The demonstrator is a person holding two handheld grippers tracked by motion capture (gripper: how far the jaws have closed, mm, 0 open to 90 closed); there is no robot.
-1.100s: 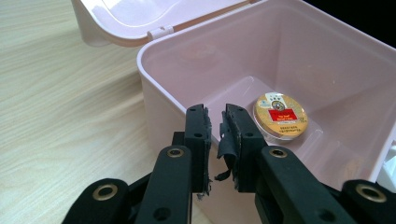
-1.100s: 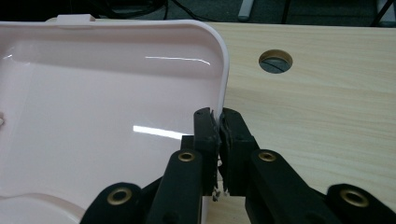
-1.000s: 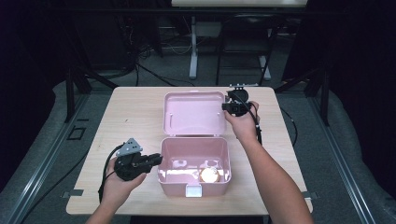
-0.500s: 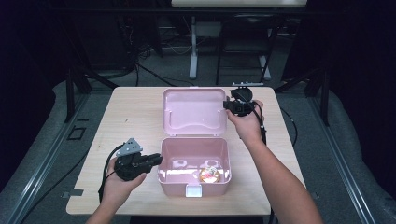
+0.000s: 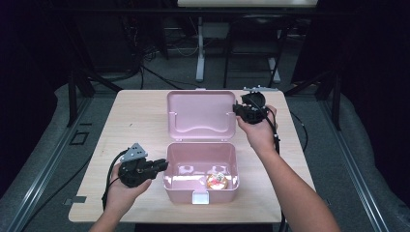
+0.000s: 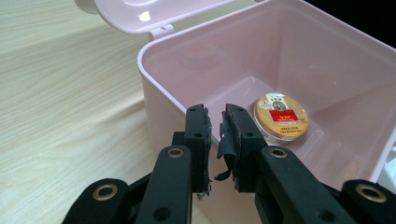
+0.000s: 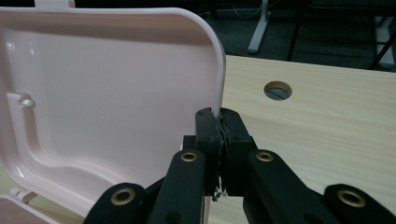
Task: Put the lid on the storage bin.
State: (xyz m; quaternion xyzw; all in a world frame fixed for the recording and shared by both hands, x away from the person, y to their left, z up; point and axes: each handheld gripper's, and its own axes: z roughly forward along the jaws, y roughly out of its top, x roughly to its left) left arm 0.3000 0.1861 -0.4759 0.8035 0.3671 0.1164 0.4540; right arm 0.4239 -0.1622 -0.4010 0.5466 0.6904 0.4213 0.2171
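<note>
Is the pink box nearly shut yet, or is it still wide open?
Still wide open. Done: a round tin already lies inside the pink box. In hand: the right gripper is pinching the edge of the lid, while the left gripper straddles the box's side wall. Left: probably swinging the lid down and snapping the front latch.
</note>
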